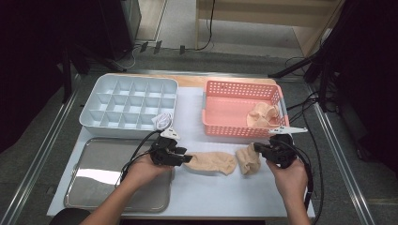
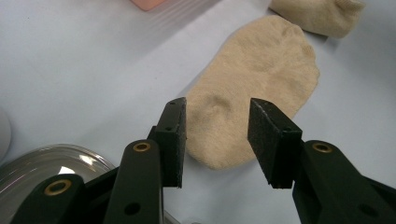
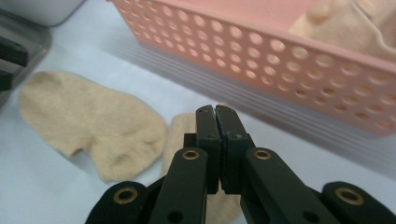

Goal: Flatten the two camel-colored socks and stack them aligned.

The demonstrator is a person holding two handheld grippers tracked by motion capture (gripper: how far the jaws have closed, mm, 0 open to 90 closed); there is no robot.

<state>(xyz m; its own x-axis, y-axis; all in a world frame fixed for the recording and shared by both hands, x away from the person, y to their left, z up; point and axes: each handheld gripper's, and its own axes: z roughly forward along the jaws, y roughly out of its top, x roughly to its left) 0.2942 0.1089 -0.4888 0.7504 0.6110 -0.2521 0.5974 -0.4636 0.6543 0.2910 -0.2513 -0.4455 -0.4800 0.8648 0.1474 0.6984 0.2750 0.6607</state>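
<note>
tray: steel, at the near left of the desk, partly under the left forearm.
organiser: white grid box at the far left, behind the tray; a small white bundle sits at its near right corner.
left hand-held gripper: held at the tray's right edge, pointing right; its jaws stand part open and grip nothing. In the left gripper view the near end of the flat sock lies on the desk just beyond and between the pads, untouched.
flat sock: beige, spread on the desk between the two grippers, near the middle of the near side.
folded sock: beige, bunched up just right of the flat sock, close to it but apart.
right hand-held gripper: pointing left at the folded sock's right edge; in the right gripper view its jaws are pressed together with nothing between them, and the folded sock lies beneath them.
basket: pink, perforated, at the far right behind the socks; it holds a heap of beige socks in its right end.
</note>
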